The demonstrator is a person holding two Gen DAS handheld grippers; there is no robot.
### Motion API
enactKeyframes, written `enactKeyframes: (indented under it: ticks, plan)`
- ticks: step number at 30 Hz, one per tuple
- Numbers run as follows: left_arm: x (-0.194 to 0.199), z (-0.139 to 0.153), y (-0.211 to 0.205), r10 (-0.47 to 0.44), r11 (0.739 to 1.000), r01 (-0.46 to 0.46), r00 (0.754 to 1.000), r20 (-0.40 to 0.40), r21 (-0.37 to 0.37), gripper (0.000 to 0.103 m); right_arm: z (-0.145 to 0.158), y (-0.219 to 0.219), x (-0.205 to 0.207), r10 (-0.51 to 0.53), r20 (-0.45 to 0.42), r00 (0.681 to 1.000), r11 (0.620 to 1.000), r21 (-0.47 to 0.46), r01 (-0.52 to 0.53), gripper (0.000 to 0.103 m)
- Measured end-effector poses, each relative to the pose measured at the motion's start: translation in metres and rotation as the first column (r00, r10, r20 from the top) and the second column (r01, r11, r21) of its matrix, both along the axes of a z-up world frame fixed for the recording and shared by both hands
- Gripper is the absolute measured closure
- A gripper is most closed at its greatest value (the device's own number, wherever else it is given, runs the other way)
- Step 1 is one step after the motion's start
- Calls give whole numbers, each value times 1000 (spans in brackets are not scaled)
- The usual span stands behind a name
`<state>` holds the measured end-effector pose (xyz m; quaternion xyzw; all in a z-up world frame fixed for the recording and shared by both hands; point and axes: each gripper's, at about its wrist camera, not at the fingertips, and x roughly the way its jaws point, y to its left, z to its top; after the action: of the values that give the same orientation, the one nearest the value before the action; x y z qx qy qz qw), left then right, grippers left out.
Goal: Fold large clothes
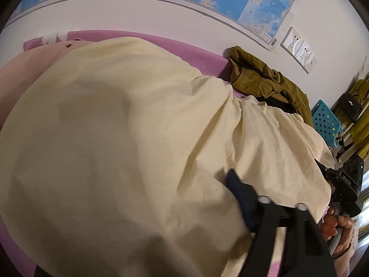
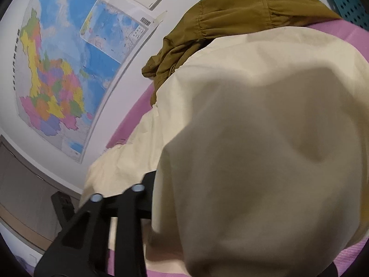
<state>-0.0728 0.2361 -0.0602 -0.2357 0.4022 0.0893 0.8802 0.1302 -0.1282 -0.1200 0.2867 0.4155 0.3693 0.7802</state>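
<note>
The cream garment (image 1: 129,138) fills the centre and left of the left wrist frame, spread over the pink bed surface (image 1: 198,55); its long axis runs from lower left to the right edge, toward the olive jacket (image 1: 265,78) at upper right; in the right wrist view the same cloth (image 2: 265,150) drapes close over the lens, lower right. The left gripper (image 1: 265,207) sits at lower right with cloth bunched between its partly closed fingers; whether the pads pinch it I cannot tell; the right gripper (image 2: 147,184), lower left, has cloth covering its tips, jaws narrow, grip hidden.
</note>
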Motion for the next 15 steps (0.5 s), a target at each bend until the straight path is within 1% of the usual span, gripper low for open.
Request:
enactKeyframes:
  ticks: [1, 3, 5, 6, 7, 8, 9, 10, 11, 12, 13, 15]
  plan:
    - [-2, 1, 1, 2, 1000, -2, 1000, 1, -8, 50, 2, -2, -3, 2, 9, 1000, 1000, 8, -2, 81]
    - [-7, 5, 2, -4, 1000, 4, 1000, 5, -15, 65, 8, -3, -9, 19, 18, 1000, 999, 27, -20, 84]
    - [-13, 11, 1, -19, 1000, 20, 1000, 20, -20, 68, 16, -7, -16, 43, 33, 999, 998, 51, -44, 85]
    - [-17, 13, 2, -33, 999, 34, 999, 28, -25, 67, 17, -7, -18, 57, 32, 998, 997, 51, -59, 84]
    - [-18, 13, 2, -41, 999, 42, 999, 28, -29, 65, 16, -6, -18, 69, 25, 997, 997, 42, -70, 79]
    - [-20, 11, 6, -51, 997, 52, 998, 23, -51, 54, 14, -6, -18, 77, 8, 997, 996, 36, -77, 74]
    - [-19, 8, 9, -52, 996, 53, 998, 19, -73, 40, 11, -4, -16, 89, -4, 996, 995, 36, -89, 69]
    - [-18, 5, 13, -47, 995, 48, 999, 11, -88, 36, 7, -3, -14, 93, -17, 996, 995, 35, -92, 65]
    - [-16, 1, 17, -28, 996, 28, 1000, -3, -88, 33, 3, -2, -11, 87, -40, 995, 995, 42, -85, 63]
    - [-15, 0, 19, -34, 995, 35, 999, 11, -97, 27, 2, 0, -10, 89, -45, 995, 995, 47, -87, 60]
    - [-13, 0, 19, -46, 993, 49, 999, 23, -106, 26, 1, 2, -9, 99, -46, 994, 994, 57, -96, 57]
    - [-7, -1, 19, -43, 993, 45, 999, 26, -105, 26, 2, 7, -7, 96, -36, 995, 994, 48, -95, 58]
